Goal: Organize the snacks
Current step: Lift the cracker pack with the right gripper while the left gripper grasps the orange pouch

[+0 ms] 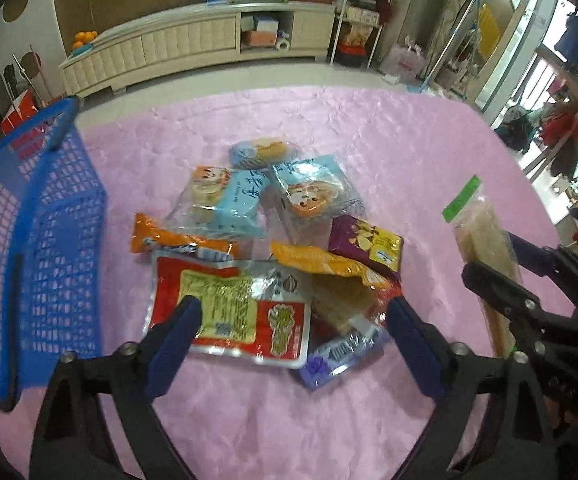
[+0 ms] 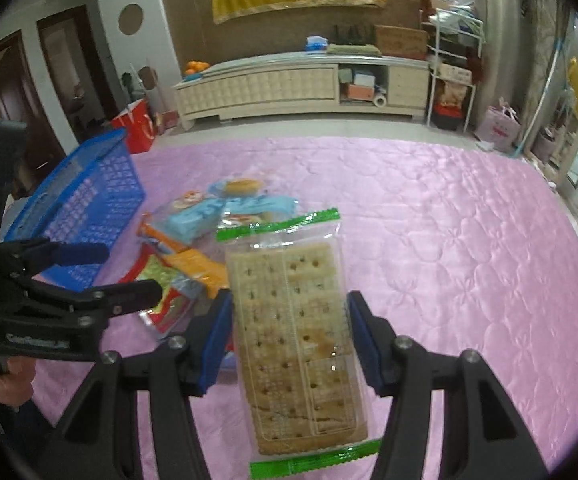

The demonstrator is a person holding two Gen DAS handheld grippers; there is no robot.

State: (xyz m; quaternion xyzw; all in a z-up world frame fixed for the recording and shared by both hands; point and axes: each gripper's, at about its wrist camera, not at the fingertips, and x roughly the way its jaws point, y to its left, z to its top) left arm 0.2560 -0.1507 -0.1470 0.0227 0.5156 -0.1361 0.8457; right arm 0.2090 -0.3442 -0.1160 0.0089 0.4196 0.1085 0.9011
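A heap of snack packets lies on the pink quilted cloth (image 1: 409, 152): a red and yellow packet (image 1: 229, 312), light blue cake packs (image 1: 233, 200), an orange packet (image 1: 169, 240) and a purple packet (image 1: 365, 242). My left gripper (image 1: 293, 312) hangs open just above the heap, its fingers either side of the red packet without pressing it. The left gripper (image 2: 127, 272) also shows at the left of the right wrist view. My right gripper (image 2: 289, 300) is shut on a clear cracker pack (image 2: 293, 332) with green ends, held upright above the cloth. From the left wrist view the cracker pack (image 1: 485, 232) rises to the right.
A blue mesh basket (image 1: 49, 240) stands at the left edge of the cloth, beside the heap; the basket (image 2: 89, 208) looks empty. A low cream cabinet (image 2: 289, 84) and a shelf rack (image 2: 453, 80) stand beyond the table. The right half of the cloth is bare.
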